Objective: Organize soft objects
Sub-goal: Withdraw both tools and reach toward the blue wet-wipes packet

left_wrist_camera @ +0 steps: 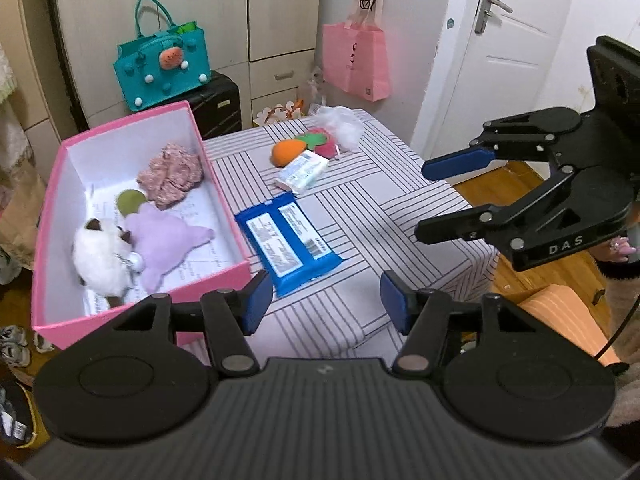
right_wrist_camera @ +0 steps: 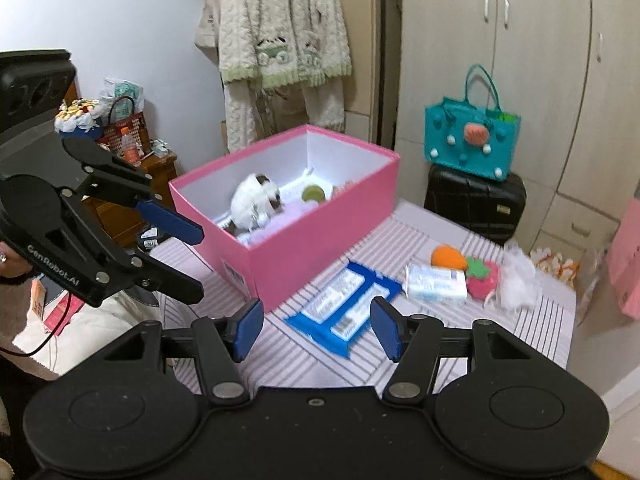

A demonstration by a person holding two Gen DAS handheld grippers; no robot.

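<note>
An open pink box (left_wrist_camera: 60, 334) (right_wrist_camera: 320, 248) stands on the striped table's left side. It holds a white plush cat (left_wrist_camera: 100, 256) (right_wrist_camera: 256, 200), a purple plush (left_wrist_camera: 168, 240), a green disc (left_wrist_camera: 131, 201) and a floral cloth (left_wrist_camera: 172, 174). On the table lie a blue wipes pack (left_wrist_camera: 288, 240) (right_wrist_camera: 344, 308), a white tissue pack (left_wrist_camera: 304, 170), an orange carrot plush (left_wrist_camera: 288, 152), a pink strawberry plush (left_wrist_camera: 322, 142) and a white fluffy bundle (left_wrist_camera: 342, 122). My left gripper (left_wrist_camera: 325, 302) (right_wrist_camera: 199, 264) hovers open near the box's front corner. My right gripper (right_wrist_camera: 316, 328) (left_wrist_camera: 423, 202) hangs open just before the wipes pack. Both are empty.
A teal handbag (left_wrist_camera: 160, 64) sits on a black suitcase (right_wrist_camera: 476, 204) behind the table. A pink bag (left_wrist_camera: 356, 60) hangs beside a white door (left_wrist_camera: 508, 60). A robe (right_wrist_camera: 280, 40) hangs behind the box, and a wooden nightstand (right_wrist_camera: 156, 172) stands at the left. The table's right edge drops to wood floor.
</note>
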